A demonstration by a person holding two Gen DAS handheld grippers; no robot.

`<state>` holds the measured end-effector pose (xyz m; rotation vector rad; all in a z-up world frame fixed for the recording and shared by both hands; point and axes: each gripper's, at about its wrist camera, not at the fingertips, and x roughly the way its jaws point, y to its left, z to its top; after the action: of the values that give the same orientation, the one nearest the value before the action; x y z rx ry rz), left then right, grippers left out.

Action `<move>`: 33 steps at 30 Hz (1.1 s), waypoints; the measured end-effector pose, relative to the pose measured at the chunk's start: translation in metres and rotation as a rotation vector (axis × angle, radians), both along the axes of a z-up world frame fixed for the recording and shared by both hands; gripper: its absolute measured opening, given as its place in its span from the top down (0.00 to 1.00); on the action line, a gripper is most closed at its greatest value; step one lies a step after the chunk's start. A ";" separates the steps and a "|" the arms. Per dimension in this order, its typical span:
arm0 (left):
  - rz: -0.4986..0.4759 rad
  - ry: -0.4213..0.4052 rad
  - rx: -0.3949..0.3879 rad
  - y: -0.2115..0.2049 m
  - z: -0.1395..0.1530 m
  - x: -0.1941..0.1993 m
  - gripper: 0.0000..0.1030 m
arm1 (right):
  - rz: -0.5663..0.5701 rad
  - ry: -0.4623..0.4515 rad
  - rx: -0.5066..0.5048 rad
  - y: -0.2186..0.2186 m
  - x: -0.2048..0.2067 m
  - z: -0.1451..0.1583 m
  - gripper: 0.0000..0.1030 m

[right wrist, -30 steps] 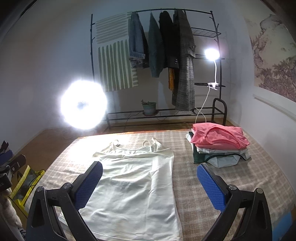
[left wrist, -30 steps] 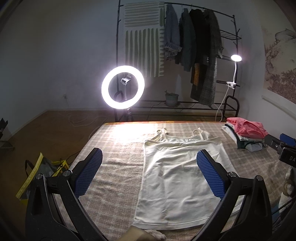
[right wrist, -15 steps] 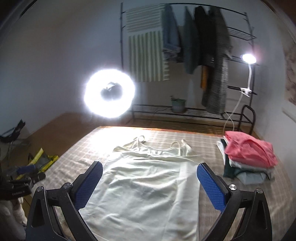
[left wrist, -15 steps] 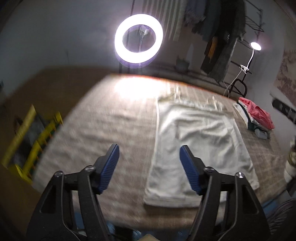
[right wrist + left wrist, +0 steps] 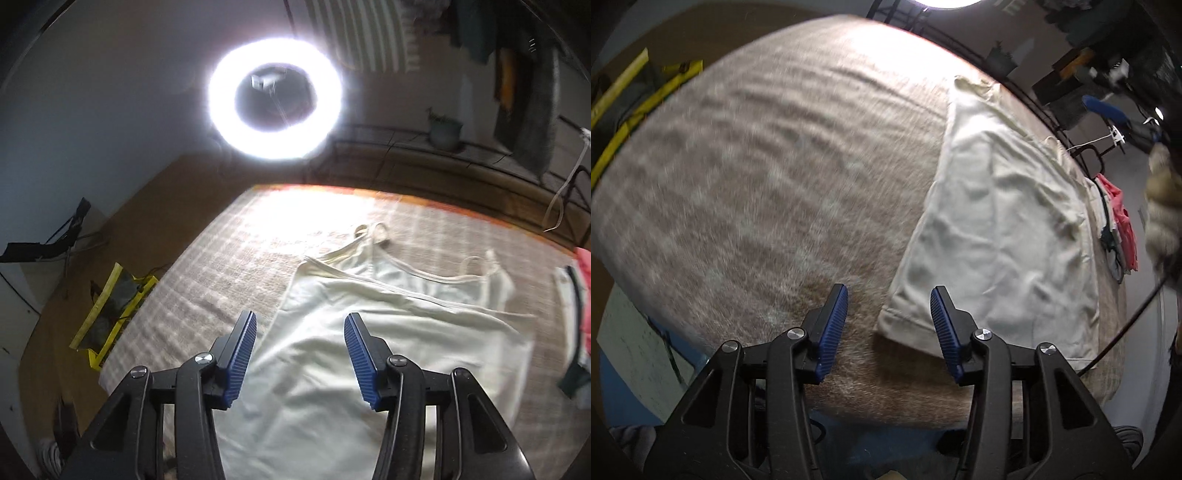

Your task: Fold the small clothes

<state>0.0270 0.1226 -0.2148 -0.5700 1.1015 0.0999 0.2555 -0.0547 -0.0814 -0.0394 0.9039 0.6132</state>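
Observation:
A cream strappy top [image 5: 997, 221] lies flat on the checked bedspread [image 5: 757, 184], straps at the far end. My left gripper [image 5: 890, 291] hovers over its near left hem corner, which shows between the jaws. The jaws are closing and the pads are not pressing the cloth. In the right wrist view the same top [image 5: 369, 350] fills the lower middle. My right gripper [image 5: 301, 317] hangs above its left side edge, below the strap. Its jaws are closing too, with the edge between them and untouched.
Folded clothes with a pink piece on top [image 5: 1123, 221] are stacked at the bed's right side. A lit ring light [image 5: 275, 99] and a clothes rack stand beyond the bed. A yellow-edged bag [image 5: 114, 314] lies on the floor at left. A pale sleeve [image 5: 1163, 206] is at the right.
Both grippers tipped down toward the bed and their jaws narrowed. The left one sank to the hem corner. The right one swung left, over the top's left edge.

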 end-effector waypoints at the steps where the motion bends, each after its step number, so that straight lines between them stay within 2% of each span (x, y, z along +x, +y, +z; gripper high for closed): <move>1: 0.006 0.007 -0.007 0.001 -0.003 0.000 0.54 | 0.001 0.016 -0.003 0.006 0.007 -0.005 0.50; 9: -0.013 -0.018 0.020 -0.005 -0.003 0.008 0.55 | -0.013 0.175 -0.002 0.056 0.071 -0.061 0.56; 12: -0.021 -0.020 0.022 -0.004 -0.005 0.013 0.70 | -0.012 0.196 -0.026 0.073 0.087 -0.077 0.60; 15: -0.012 -0.018 -0.009 -0.001 -0.008 0.018 0.91 | 0.000 0.213 -0.052 0.092 0.100 -0.092 0.61; 18: 0.000 -0.021 -0.045 0.003 -0.009 0.018 0.97 | -0.006 0.225 -0.099 0.107 0.111 -0.106 0.62; 20: -0.002 -0.030 -0.059 0.001 -0.007 0.018 0.99 | -0.011 0.236 -0.126 0.113 0.119 -0.115 0.64; 33: -0.060 -0.109 -0.001 -0.019 0.017 0.016 1.00 | -0.021 0.256 -0.257 0.142 0.149 -0.143 0.67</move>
<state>0.0428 0.1036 -0.1980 -0.5371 1.0119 0.0158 0.4047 0.0875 -0.2246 -0.1852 1.2263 0.4855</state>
